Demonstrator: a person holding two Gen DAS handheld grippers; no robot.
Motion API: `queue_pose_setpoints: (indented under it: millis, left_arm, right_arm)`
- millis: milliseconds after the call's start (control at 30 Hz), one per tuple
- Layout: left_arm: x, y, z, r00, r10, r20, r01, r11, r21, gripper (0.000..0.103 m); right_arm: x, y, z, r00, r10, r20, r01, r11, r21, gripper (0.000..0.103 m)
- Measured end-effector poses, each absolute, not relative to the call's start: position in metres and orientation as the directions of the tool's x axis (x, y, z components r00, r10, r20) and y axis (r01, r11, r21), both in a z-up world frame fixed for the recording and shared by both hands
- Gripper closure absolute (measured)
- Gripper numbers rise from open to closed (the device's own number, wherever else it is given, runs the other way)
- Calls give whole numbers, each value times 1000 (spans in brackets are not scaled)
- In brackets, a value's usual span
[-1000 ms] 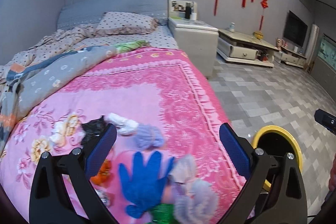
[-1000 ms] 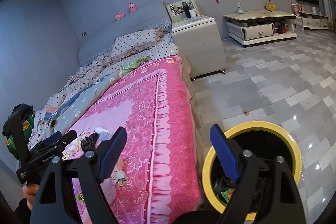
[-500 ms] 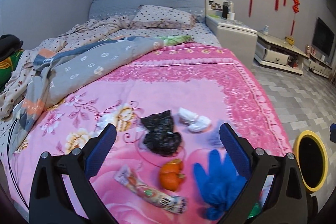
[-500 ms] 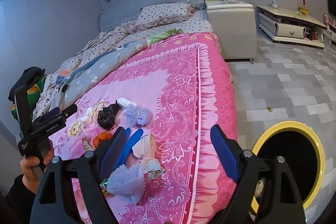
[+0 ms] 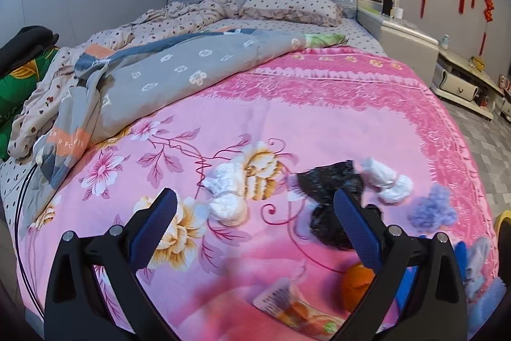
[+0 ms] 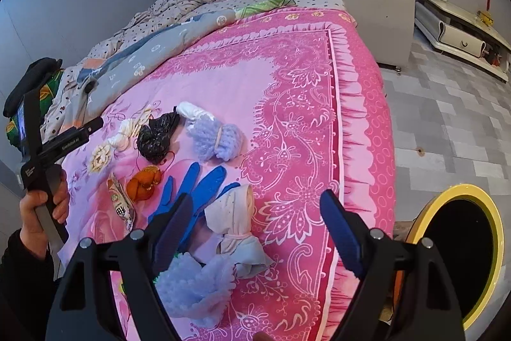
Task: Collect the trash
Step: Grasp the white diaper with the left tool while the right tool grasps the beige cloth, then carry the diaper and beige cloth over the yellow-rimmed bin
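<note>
Trash lies on the pink bedspread point(image 5: 319, 104): a black plastic bag point(image 5: 329, 190) point(image 6: 158, 136), white tissue wads point(image 5: 226, 190), a white wad point(image 5: 386, 178), a purple fluffy wad point(image 5: 431, 210) point(image 6: 217, 136), an orange peel point(image 5: 354, 283) point(image 6: 143, 184), a snack wrapper point(image 5: 293, 306) point(image 6: 121, 206), a blue glove point(image 6: 194, 187), a knotted grey cloth point(image 6: 236, 226). My left gripper point(image 5: 255, 229) is open and empty above the tissue wads and bag. My right gripper point(image 6: 255, 229) is open and empty over the cloth. The yellow-rimmed bin point(image 6: 460, 248) stands on the floor, right.
A grey quilt point(image 5: 166, 75) and dotted bedding point(image 5: 179, 18) cover the bed's far left. A white nightstand point(image 6: 373, 2) and a low TV cabinet point(image 6: 460, 34) stand beyond the bed. Grey tiled floor point(image 6: 447, 123) lies to the right.
Both grippers swung left, from facing the bin and floor toward the trash on the bed. The left moved closer over the tissue wads. Both stay open and empty.
</note>
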State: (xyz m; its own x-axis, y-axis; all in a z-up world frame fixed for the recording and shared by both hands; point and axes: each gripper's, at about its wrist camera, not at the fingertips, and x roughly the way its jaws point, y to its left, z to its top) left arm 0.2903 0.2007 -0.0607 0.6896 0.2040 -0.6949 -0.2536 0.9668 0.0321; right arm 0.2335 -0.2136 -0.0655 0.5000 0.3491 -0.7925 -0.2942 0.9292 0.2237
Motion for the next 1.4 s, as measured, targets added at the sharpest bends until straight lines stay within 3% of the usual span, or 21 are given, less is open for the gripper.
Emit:
queue_pose_setpoints:
  millis: [700, 900, 1167, 1233, 1400]
  left_arm:
    - [360, 273, -140, 562, 227, -795, -340, 940, 27, 9]
    - [377, 269, -159, 554, 203, -807, -316, 949, 22, 10]
    - [381, 257, -165, 569, 160, -807, -254, 967, 13, 70]
    - [380, 256, -164, 569, 164, -806, -250, 968, 21, 76]
    - [376, 255, -156, 580, 173, -796, -254, 967, 25, 78]
  right_arm:
    - [258, -180, -114, 302, 405, -863, -369, 884, 286, 44]
    - [261, -178, -125, 269, 418, -868, -380, 874, 303, 62]
    - [263, -181, -131, 249, 442, -862, -386, 861, 330, 76]
    - [263, -182, -131, 252, 446, -859, -384, 861, 334, 78]
    - [260, -187, -121, 279, 464, -841, -383, 857, 346, 79]
